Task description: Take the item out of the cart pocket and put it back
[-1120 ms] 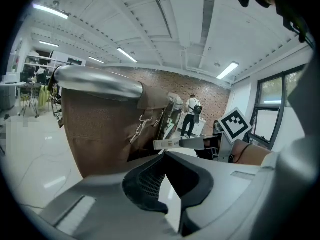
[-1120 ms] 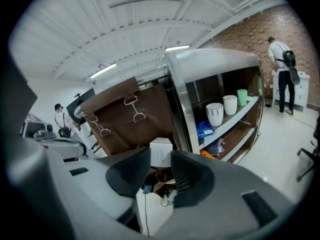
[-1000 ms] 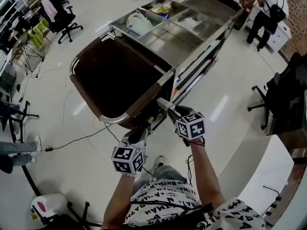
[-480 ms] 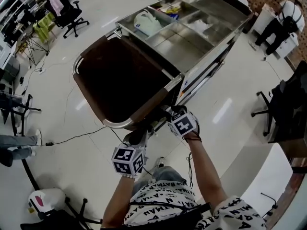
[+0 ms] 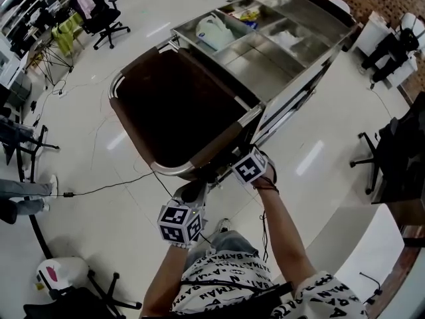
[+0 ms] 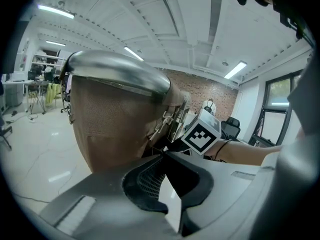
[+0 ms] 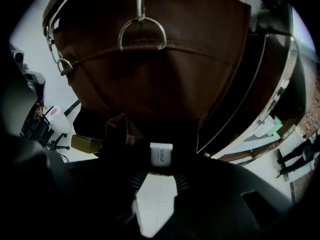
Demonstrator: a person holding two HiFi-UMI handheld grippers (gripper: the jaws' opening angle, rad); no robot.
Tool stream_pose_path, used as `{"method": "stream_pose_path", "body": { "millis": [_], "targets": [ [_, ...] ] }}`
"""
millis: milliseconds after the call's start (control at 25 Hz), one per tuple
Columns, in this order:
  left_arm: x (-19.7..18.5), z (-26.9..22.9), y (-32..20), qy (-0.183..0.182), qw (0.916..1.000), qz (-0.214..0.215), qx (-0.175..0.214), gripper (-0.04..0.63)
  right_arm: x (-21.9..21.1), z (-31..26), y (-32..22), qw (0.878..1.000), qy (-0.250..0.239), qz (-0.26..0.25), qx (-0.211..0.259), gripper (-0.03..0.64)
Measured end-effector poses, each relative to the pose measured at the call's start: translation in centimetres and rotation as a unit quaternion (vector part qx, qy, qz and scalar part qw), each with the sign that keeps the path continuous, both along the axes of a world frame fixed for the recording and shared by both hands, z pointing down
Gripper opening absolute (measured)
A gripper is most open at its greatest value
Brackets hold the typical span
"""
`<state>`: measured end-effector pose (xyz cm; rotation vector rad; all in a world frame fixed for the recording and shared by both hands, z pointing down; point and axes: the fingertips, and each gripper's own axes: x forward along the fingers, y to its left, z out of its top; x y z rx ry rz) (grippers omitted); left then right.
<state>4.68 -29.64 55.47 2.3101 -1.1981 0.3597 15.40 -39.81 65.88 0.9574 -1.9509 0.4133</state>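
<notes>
The cart's brown bag (image 5: pixel 176 108) hangs from a steel rim (image 5: pixel 169 169). In the head view my right gripper (image 5: pixel 226 178) points steeply down just under that rim, at the dark pocket on the bag's near side. The right gripper view shows a small white item (image 7: pixel 161 154) pinched between the tips of my right gripper (image 7: pixel 161 160), with a raised brown pocket flap (image 7: pixel 117 130) just to its left. My left gripper (image 5: pixel 196 189) reaches in from below; in its own view my left gripper (image 6: pixel 162 155) has its tips shut on a fold of the brown pocket fabric.
Steel compartments (image 5: pixel 265 48) behind the bag hold a white bag (image 5: pixel 214 30) and small packets. Office chairs (image 5: pixel 99 15) stand at the far left and right. A cable (image 5: pixel 99 190) lies on the floor to the left. A person (image 5: pixel 13 205) lies at the left edge.
My right gripper has dropped and rolled, sliding left toward the pocket under the bag's rim. The left gripper has stayed where it was.
</notes>
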Motion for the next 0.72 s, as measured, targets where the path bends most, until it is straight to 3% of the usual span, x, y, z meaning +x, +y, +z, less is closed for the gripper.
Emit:
{"method": "stream_pose_path", "body": {
  "millis": [200,480,720],
  "targets": [
    [-0.6,-0.2,0.3,0.002,1.0000,-0.005,0.003,0.003,0.3,0.1,-0.1,1.000,-0.008,0.016,0.017,0.149],
    [-0.5,-0.5,1.3,0.007,0.9999,0.003,0.007,0.003,0.6,-1.4,0.5,0.998,-0.032,0.040,0.047,0.218],
    [-0.4,-1.4,3.0,0.014,0.9996,0.019,0.018,0.003,2.6,-4.0,3.3,0.992,-0.060,0.083,0.073,0.221]
  ]
}}
